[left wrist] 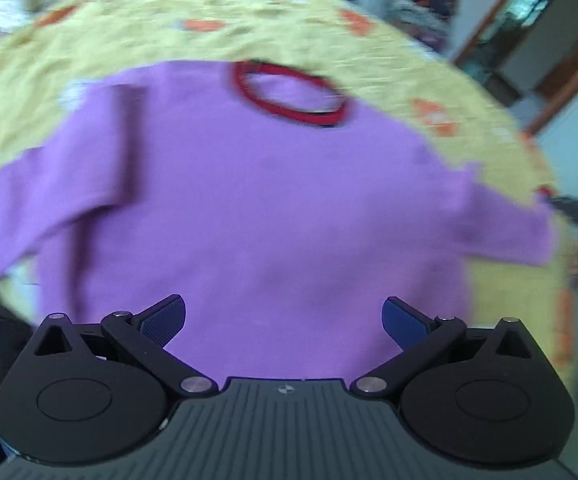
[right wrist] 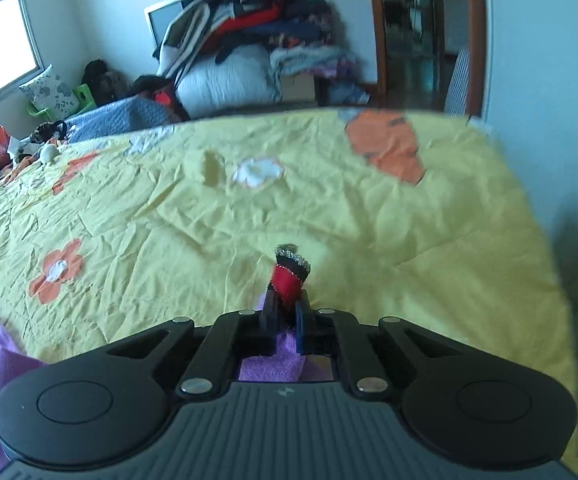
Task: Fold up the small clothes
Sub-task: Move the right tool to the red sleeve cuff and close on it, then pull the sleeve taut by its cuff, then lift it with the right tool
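bed cover: big yellow sheet with orange flowers and white patches, pretty wrinkled. It fills most of both your views and everything you're working on sits on it.

clothes pile: a heap of dark, red and striped stuff stacked behind the bed against the wall, next to a doorway on the right. Well apart from your work area.

purple sweater: spread flat on the cover, neck hole away from you, hem toward your left gripper. The collar has a red and dark trim. In your left view 1 sleeve runs out to the left edge with a fold line across it, and the other stretches out to the right. That view is blurry, so no finer detail.

left gripper: your 2 fingers are spread wide, blue pads facing in, nothing between them. It hangs over the hem area of the sweater; can't tell if it touches the fabric.

right gripper: your fingers are pinched together on the sweater's cuff. Purple fabric shows between and behind the fingers, and the cuff's red and dark band with a silvery edge pokes out past the tips. More purple cloth shows at the lower left of that view.
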The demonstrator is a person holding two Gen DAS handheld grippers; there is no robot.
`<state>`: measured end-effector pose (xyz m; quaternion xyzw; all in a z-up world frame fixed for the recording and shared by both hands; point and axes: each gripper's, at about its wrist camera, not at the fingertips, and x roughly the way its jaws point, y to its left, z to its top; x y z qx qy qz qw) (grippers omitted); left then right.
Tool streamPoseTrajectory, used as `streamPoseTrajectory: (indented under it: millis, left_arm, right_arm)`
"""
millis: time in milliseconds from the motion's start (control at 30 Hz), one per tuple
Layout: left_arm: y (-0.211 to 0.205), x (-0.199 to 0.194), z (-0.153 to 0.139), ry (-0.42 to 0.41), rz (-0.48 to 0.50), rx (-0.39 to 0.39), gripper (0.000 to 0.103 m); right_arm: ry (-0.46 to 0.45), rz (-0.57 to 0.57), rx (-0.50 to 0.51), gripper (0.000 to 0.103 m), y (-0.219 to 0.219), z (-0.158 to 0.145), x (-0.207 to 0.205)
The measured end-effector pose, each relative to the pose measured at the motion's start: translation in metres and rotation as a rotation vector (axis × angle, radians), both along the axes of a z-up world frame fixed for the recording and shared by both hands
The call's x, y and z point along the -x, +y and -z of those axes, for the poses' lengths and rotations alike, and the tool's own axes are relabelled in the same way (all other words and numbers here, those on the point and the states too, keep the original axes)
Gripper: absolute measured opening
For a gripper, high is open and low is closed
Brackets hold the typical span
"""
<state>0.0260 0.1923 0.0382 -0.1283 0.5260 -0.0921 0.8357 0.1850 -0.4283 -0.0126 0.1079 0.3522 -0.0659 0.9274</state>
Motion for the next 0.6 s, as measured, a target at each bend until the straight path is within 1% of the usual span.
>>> streamPoseTrajectory:
  millis: [67,167,267,333,400,467,533,600]
  left_arm:
    - [-0.021,-0.001,-0.017,-0.009,0.104,0.097,0.103]
    - [-0.06,0.005,-0.05,-0.03,0.261,0.167,0.103]
    - [-0.093,0.018,-0.078,-0.038,0.413,0.252,0.103]
    - [-0.111,0.033,-0.092,-0.05,0.515,0.285,0.103]
    - [-0.125,0.05,-0.102,-0.071,0.571,0.295,0.103]
    - [-0.131,0.06,-0.109,-0.091,0.618,0.326,0.103]
    - [-0.136,0.066,-0.114,-0.109,0.629,0.341,0.103]
    - [-0.141,0.079,-0.117,-0.119,0.651,0.351,0.103]
  right_arm:
    - [-0.005,0.017,0.049,0.007,0.001,-0.01,0.018]
    - [0.036,0.042,0.133,0.007,-0.002,-0.014,0.045]
    - [0.081,0.124,0.169,0.007,-0.019,-0.011,0.074]
    - [0.124,0.182,0.211,0.008,-0.034,-0.003,0.087]
    - [0.152,0.233,0.198,0.008,-0.049,0.008,0.096]
    - [0.16,0.273,0.178,0.008,-0.059,0.016,0.098]
    - [0.142,0.297,0.163,0.007,-0.063,0.02,0.096]
    - [0.089,0.3,0.141,0.007,-0.068,0.017,0.092]
